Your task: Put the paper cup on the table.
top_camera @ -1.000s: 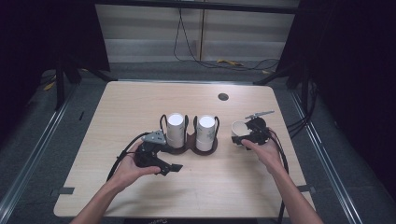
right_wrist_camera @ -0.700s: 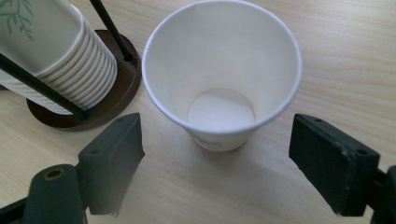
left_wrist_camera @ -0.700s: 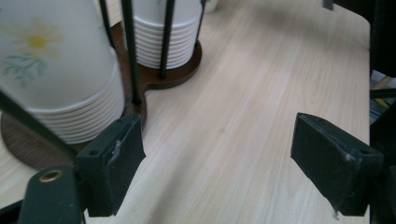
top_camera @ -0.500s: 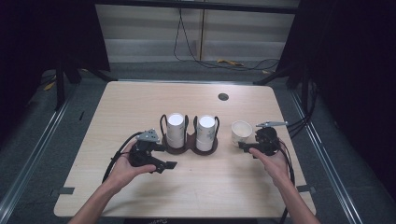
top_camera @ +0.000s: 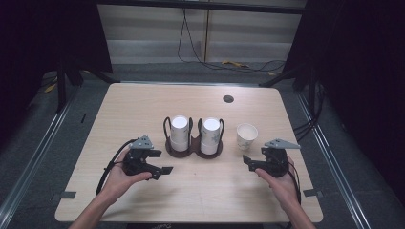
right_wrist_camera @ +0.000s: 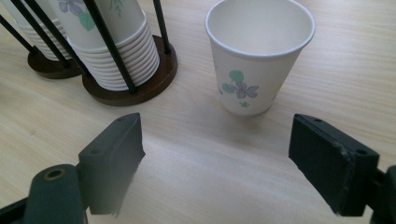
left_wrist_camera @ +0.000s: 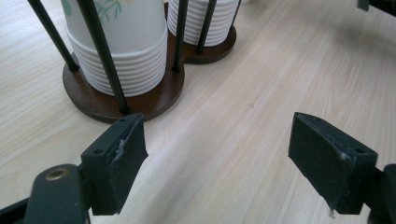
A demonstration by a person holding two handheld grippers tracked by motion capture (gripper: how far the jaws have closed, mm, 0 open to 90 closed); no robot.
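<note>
Your left gripper sits near the table's front edge, jaws apart but just been closing, nothing between them. Your right gripper is at the front right, jaws wide, empty. Just beyond it the single paper cup stands upright on the table, apart from the jaws. Left of that cup, touching nothing, is the brown two-slot holder with two upside-down cup stacks.

The white paper cup bears green-and-purple flowers; the cup holder has a dark brown base.
</note>
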